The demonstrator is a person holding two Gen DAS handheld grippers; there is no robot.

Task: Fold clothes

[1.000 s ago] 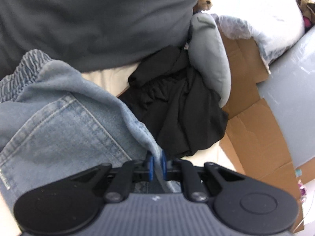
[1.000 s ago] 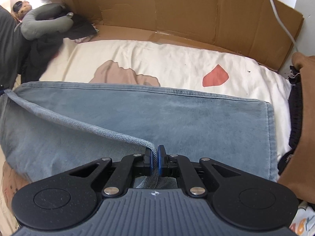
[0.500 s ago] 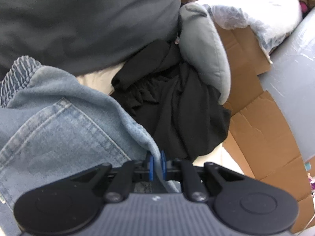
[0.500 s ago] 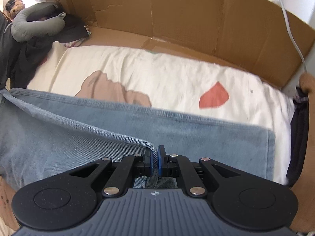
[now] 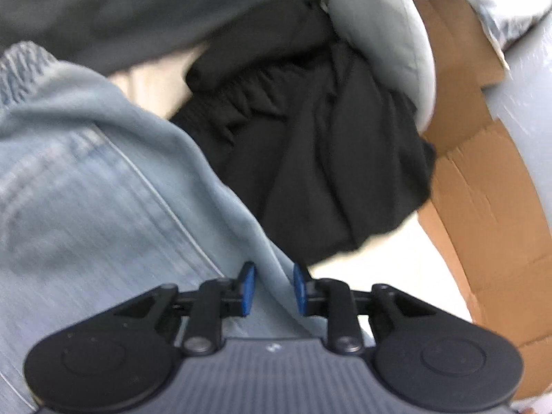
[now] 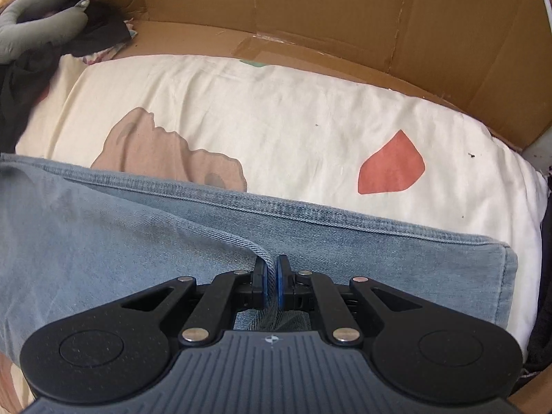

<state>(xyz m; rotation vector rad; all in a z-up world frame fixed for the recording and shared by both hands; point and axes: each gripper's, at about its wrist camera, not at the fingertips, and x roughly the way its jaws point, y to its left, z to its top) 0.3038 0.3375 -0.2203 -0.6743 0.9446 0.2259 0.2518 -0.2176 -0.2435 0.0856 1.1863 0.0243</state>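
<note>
Since the frame half a second earlier, the left claw [image 5: 270, 288] had let go: its blue pads, which had been pinched together on the denim, now stood apart with the edge of the jeans [image 5: 103, 186] running loose between them. The right claw [image 6: 270, 284] had not changed; it was still clamped on a raised ridge of the jeans' fabric.

The jeans lay along the near edge of the bed [image 6: 276, 114], one leg spread flat on the cream sheet with its hem toward the bed's right edge, and a second layer of denim lay over it on the left side. That suggested a lengthwise fold, leg over leg, was already laid down, with the left side released and the right side yet to be freed. Further folds across the length would probably remain. A crumpled black garment [image 5: 321, 145] sat heaped by the grey neck pillow [image 5: 386, 38] near the cardboard [image 6: 310, 10] at the bed's far corner, unfolded.
</note>
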